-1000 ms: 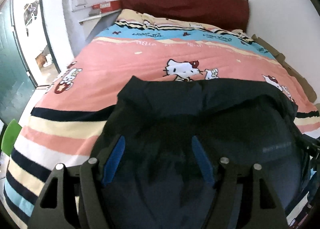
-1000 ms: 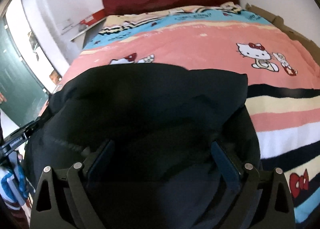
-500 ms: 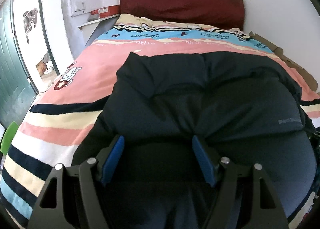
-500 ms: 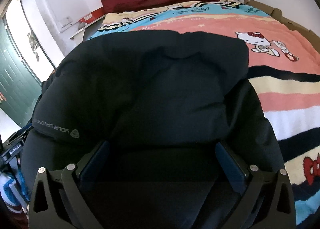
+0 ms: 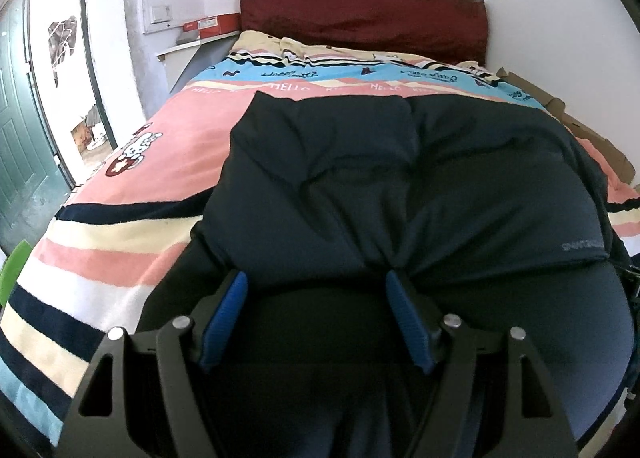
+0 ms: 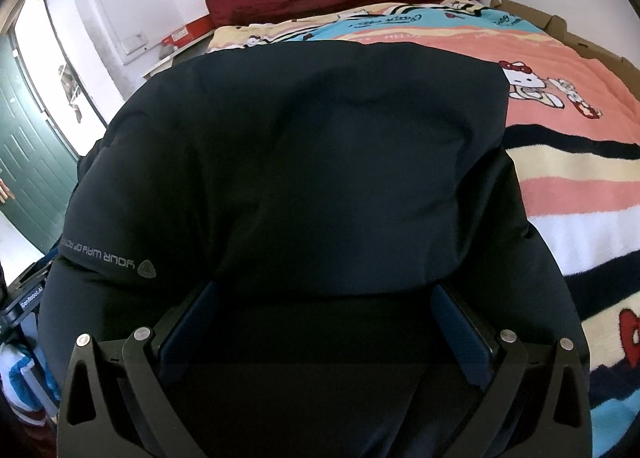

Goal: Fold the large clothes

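Observation:
A dark navy puffy jacket (image 5: pixel 400 186) lies folded on the striped cartoon-print bed cover (image 5: pixel 120 186), printed lettering on its near corner. My left gripper (image 5: pixel 314 278) reaches into its near edge. Its blue pads (image 5: pixel 224 318) stand wide apart with thick fabric filling the gap, and creases pucker toward both fingertips. In the right wrist view the same jacket (image 6: pixel 320 158) covers most of the picture. My right gripper (image 6: pixel 324 286) has its jaws at their widest. The jacket's edge lies over its fingertips, and the pads (image 6: pixel 460 334) do not seem to press on it.
A dark red headboard (image 5: pixel 360 14) stands at the far end of the bed. Flattened cardboard (image 5: pixel 592 130) lines the right wall. A green door (image 5: pixel 20 138) and a doorway are on the left, with a shelf (image 5: pixel 192 44) by the bed's head.
The jacket hung raised in front of both grippers a second ago. It has come down and forward and now lies spread over the bed cover. The right jaws have widened slightly.

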A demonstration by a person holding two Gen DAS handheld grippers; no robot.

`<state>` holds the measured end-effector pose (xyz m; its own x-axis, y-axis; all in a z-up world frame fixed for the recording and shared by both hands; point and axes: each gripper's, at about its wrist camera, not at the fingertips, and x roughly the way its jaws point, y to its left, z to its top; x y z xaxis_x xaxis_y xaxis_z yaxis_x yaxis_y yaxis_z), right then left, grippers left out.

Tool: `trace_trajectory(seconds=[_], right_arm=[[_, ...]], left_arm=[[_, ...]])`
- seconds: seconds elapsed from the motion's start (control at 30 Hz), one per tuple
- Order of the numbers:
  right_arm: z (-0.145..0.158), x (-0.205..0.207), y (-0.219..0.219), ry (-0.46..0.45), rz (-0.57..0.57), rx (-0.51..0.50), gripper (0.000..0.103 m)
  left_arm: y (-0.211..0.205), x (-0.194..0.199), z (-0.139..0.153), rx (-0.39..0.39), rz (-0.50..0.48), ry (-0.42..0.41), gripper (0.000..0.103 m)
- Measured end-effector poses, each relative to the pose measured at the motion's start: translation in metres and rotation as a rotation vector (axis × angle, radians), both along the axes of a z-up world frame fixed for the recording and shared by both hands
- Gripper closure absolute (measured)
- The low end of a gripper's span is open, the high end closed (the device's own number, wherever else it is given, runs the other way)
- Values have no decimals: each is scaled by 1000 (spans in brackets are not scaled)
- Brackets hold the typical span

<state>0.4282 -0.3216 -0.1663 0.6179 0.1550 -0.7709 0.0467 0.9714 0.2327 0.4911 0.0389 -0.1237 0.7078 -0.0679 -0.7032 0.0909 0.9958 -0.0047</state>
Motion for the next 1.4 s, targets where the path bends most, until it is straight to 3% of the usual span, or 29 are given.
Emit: trace_trajectory(seconds=[0.77,1.1,1.27,1.4], right_arm=[[-11,0,-5,-10,8,32,0],[-9,3,-2,43,-4,22,1],[9,3,1,120,-33,-6,1],[48,-14,-7,61,-26,-33,1]], left_arm=[[-3,-1,-9,15,9,16,30],[-2,6,-5,25,1,90,30],[5,3,16,18,-8,142,30],[24,-6,52,2,-6,115,30]])
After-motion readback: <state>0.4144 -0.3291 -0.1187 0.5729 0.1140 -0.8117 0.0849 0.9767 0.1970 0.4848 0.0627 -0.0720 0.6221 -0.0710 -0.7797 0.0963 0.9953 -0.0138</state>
